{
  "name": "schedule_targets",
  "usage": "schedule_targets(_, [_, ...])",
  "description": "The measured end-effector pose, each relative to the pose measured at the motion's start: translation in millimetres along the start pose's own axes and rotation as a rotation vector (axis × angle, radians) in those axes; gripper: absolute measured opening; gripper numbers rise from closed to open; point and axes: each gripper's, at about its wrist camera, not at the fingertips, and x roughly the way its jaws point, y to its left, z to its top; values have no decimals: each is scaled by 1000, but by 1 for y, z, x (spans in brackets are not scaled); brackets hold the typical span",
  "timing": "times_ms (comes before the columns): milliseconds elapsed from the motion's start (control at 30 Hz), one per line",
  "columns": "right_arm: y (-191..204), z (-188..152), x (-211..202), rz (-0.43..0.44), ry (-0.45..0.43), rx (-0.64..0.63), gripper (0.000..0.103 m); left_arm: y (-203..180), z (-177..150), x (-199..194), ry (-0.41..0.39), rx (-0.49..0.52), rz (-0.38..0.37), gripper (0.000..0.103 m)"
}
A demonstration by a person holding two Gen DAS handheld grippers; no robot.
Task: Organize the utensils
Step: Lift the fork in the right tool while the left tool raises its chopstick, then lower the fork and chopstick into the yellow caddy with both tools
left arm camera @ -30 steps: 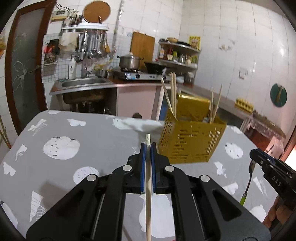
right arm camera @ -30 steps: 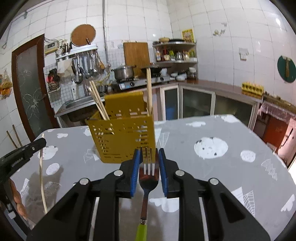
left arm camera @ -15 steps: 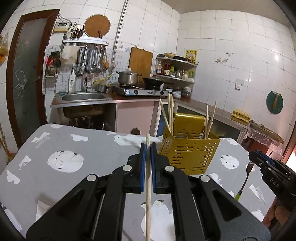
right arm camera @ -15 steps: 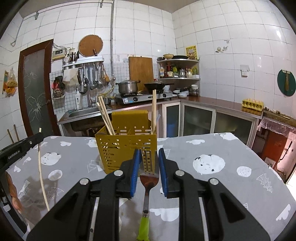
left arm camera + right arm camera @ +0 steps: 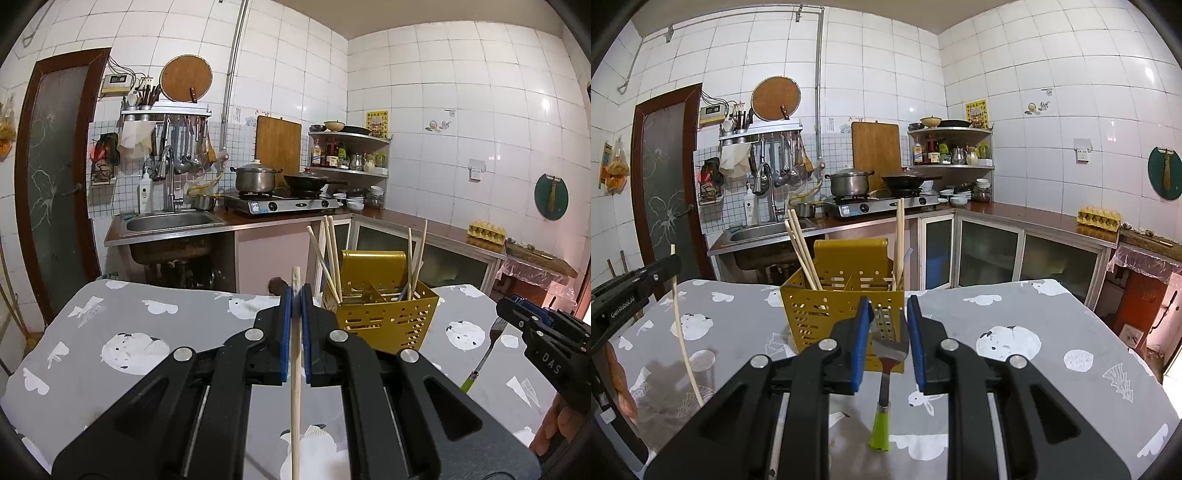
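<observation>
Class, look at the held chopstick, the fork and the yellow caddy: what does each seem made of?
Chopstick: pale, matte, probably wood or bamboo.
Fork: shiny grey metal head, glossy green handle that looks plastic.
Caddy: opaque mustard-yellow with punched slots, likely plastic, possibly painted metal.

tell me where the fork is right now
The fork is clamped in the right gripper, green handle hanging down, above the table just in front of the yellow utensil caddy.

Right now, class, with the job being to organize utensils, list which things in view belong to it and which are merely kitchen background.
Part of the job:
- chopstick held in the left gripper
- fork held in the right gripper
- yellow holder with chopsticks already in it

Just lying about:
- pot
- wok
- sink
- cutting board
- egg tray
</observation>
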Motion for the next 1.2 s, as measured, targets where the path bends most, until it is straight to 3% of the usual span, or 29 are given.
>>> schedule_targets(333, [-11,21,2,-8,-21,0,21,-16,24,4,-43,52,7,4])
schedule_targets(867, [-5,123,23,31,-117,-33,21,-54,141,6,-235,56,-115,4])
schedule_targets(1033, [-4,142,44,46,-128,-8,21,-61,156,31,-248,21,-152,4])
schedule_targets(1200, [-5,144,74,69,-109,16,21,-62,145,76,-205,2,-156,4])
